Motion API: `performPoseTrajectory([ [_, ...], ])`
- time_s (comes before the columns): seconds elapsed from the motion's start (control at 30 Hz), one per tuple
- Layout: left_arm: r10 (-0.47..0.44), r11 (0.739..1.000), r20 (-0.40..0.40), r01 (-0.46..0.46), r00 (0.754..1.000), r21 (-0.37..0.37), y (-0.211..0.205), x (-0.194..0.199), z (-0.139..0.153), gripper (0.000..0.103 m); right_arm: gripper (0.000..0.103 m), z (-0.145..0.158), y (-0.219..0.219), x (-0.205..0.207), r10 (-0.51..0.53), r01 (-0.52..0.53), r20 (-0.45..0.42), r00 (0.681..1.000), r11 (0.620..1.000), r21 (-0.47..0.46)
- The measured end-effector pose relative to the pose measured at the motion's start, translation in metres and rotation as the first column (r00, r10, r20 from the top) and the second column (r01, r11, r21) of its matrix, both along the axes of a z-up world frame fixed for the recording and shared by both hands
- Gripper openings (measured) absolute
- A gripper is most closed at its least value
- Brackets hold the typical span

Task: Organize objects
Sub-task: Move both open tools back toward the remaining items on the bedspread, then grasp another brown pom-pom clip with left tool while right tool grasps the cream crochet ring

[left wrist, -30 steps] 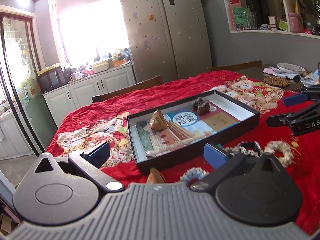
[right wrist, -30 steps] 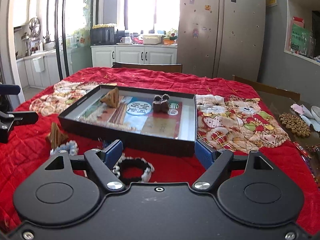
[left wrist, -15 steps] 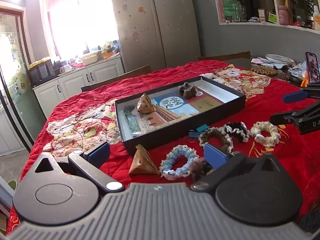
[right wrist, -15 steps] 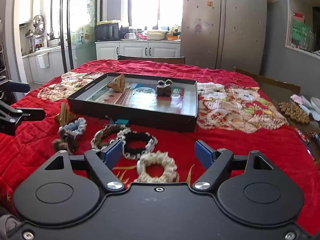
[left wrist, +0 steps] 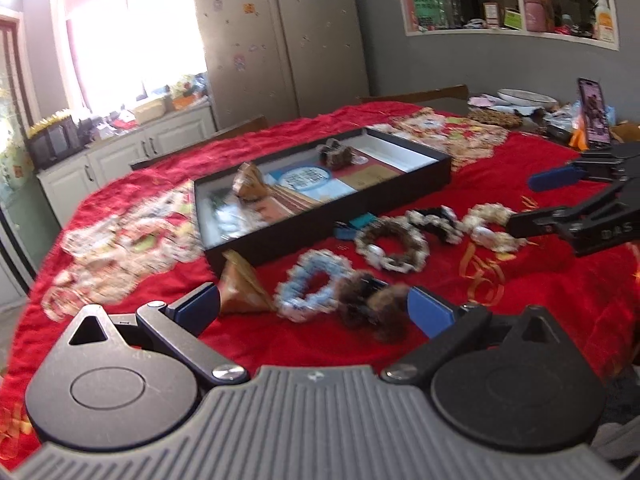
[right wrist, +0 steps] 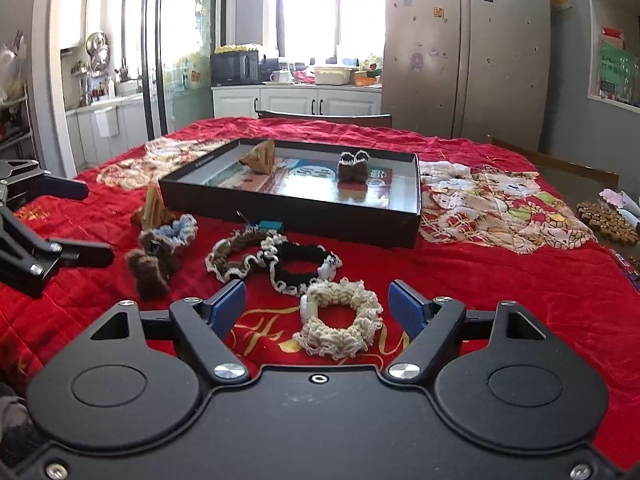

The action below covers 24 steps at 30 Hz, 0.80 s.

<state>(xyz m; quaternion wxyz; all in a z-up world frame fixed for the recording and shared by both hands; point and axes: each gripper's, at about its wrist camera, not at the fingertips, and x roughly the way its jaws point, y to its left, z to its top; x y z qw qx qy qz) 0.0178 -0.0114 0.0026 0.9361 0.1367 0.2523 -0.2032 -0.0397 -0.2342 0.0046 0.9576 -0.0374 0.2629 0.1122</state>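
Cream scrunchie (right wrist: 338,322) between right claw (right wrist: 316,306) fingers (spread).

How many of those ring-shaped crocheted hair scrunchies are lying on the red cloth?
4, in a row before the black tray: light blue, brown with white edging, black with white edging, cream. None visibly hidden.

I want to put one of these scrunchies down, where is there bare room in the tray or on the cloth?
In the black tray, the right end beyond the brown bow is bare. The red cloth right of the cream scrunchie is open too. It is crowded in front of the tray, from the wooden triangle to the black scrunchie.
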Motion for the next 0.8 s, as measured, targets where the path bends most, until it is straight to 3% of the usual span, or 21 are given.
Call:
performPoseTrajectory([
  [0.17,-0.023,0.999,-0.045,0.021,0.999,-0.029,-0.017,-0.003,-0.016,0.098,0.077,-0.012,0.000,0.004,-0.029,0.028,-0.018,0.999,0.999,-0.025],
  [0.8,0.060,0.993,-0.194,-0.079,0.979,-0.091,-0.037,0.020,-0.041,0.078,0.075,-0.041,-0.004,0.037,-0.086,0.087,-0.098,0.991,0.996,0.009],
])
